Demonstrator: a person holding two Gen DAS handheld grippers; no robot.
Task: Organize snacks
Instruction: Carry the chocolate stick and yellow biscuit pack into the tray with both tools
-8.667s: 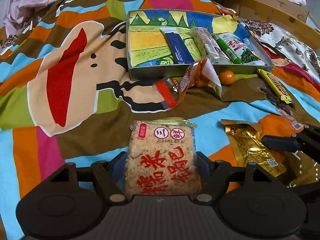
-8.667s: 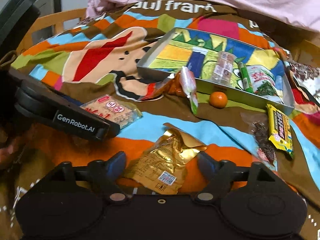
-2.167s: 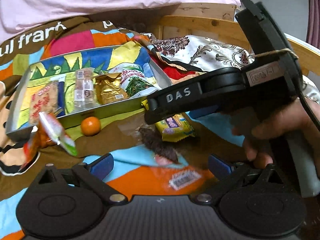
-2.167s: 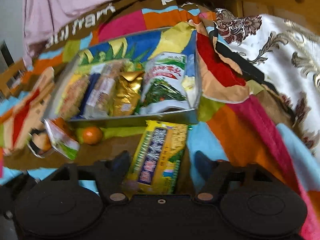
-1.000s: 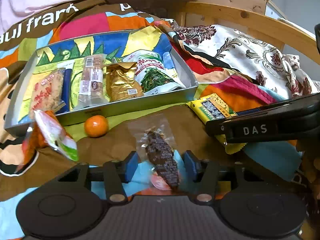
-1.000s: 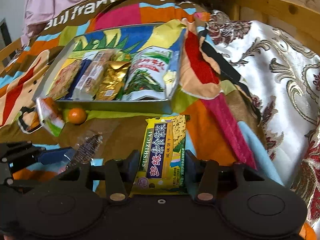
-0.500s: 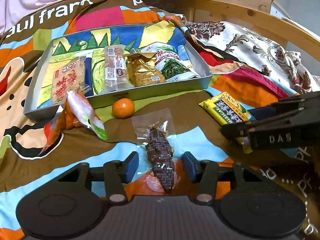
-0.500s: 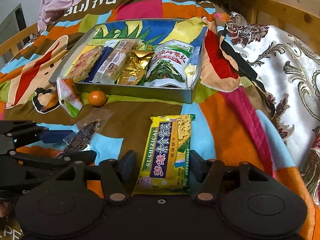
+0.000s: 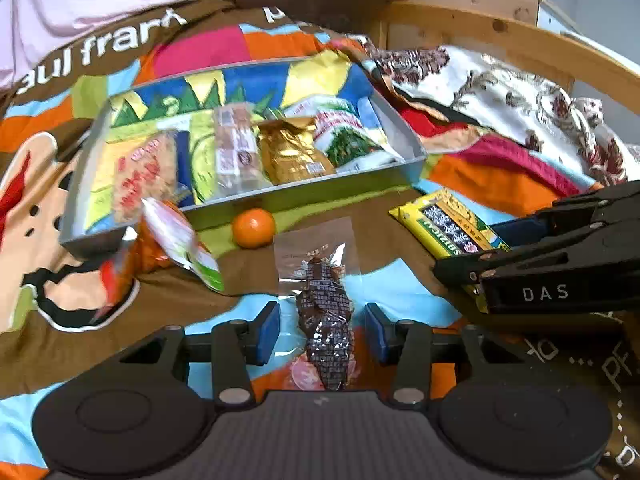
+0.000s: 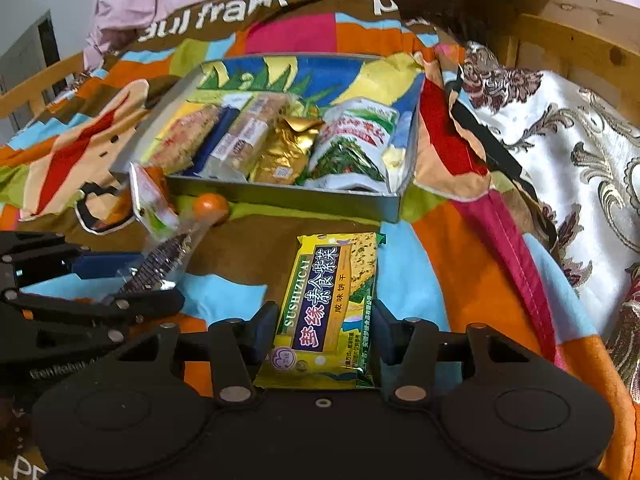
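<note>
Since half a second ago both tongs sit lower over their packets. One metal tray (image 9: 404, 148) holds four or five packets; one orange (image 9: 253, 228) lies outside. Left gripper (image 9: 323, 329), half-wide, straddles the dark snack (image 9: 326, 316); right gripper (image 10: 324, 332) hugs the yellow cracker pack (image 10: 328, 308), contact unclear

Both grippers (image 9: 323, 328) (image 10: 323, 330) low, fingers parted
</note>
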